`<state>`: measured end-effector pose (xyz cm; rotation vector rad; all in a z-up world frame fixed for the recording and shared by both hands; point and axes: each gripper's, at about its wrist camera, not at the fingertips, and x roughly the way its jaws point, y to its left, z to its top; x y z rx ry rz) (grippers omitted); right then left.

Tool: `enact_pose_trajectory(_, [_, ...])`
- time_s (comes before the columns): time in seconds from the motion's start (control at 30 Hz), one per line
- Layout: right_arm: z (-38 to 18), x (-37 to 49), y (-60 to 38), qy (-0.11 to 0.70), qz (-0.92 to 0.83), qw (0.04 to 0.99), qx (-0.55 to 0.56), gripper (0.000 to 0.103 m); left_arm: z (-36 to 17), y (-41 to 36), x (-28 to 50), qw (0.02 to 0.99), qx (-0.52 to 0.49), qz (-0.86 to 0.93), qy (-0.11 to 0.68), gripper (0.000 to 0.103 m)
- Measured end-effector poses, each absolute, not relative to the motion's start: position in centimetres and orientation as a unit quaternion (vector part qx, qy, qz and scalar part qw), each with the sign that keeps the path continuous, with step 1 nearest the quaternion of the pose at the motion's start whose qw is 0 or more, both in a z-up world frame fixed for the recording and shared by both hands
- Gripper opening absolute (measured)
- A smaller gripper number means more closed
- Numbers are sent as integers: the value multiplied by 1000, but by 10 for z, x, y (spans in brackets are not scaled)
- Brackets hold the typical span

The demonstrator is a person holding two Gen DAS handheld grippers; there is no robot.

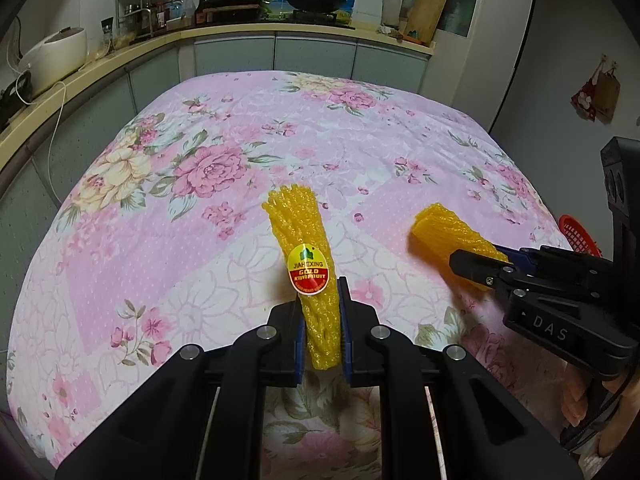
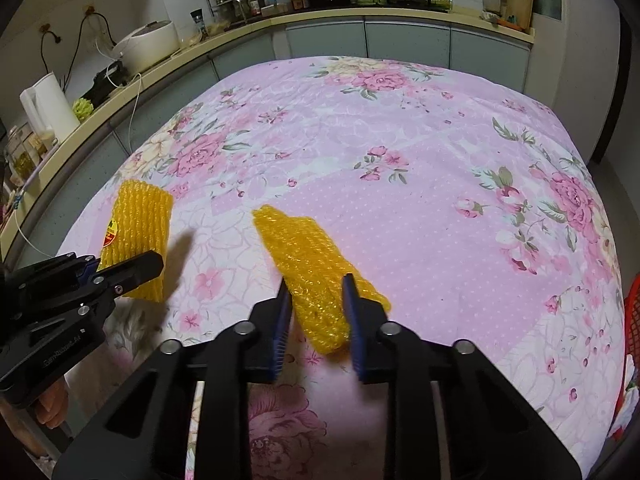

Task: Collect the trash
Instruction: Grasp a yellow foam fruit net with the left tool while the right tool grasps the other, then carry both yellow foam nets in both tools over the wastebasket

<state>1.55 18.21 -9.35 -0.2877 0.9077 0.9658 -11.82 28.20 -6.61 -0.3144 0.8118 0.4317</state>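
Observation:
A yellow foam fruit net point(image 1: 296, 220) with a red and yellow kiwifruit sticker stands upright between the blue pads of my left gripper point(image 1: 320, 300), which is shut on its lower half. In the right wrist view the same net point(image 2: 136, 216) hangs at the left, above the cloth, in the left gripper point(image 2: 152, 264). A second yellow foam net point(image 2: 296, 240), without a sticker, lies tilted just over the tablecloth, and my right gripper point(image 2: 316, 284) is shut on its near end. The left wrist view shows this net point(image 1: 440, 236) in the right gripper point(image 1: 476, 268).
The table is covered by a pink floral cloth point(image 1: 240, 120). A red plastic basket point(image 2: 630, 320) sits at the table's right edge. Behind the table runs a kitchen counter point(image 1: 120, 60) with a rice cooker, bottles and pans. A hand point(image 2: 52, 400) grips the left handle.

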Motion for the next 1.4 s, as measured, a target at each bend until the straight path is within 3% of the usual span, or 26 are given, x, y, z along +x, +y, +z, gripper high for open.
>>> enact_pose_trajectory(1.4, [15, 48, 28, 300, 377, 875, 43, 18, 32, 176, -42, 948, 4, 156, 278, 12])
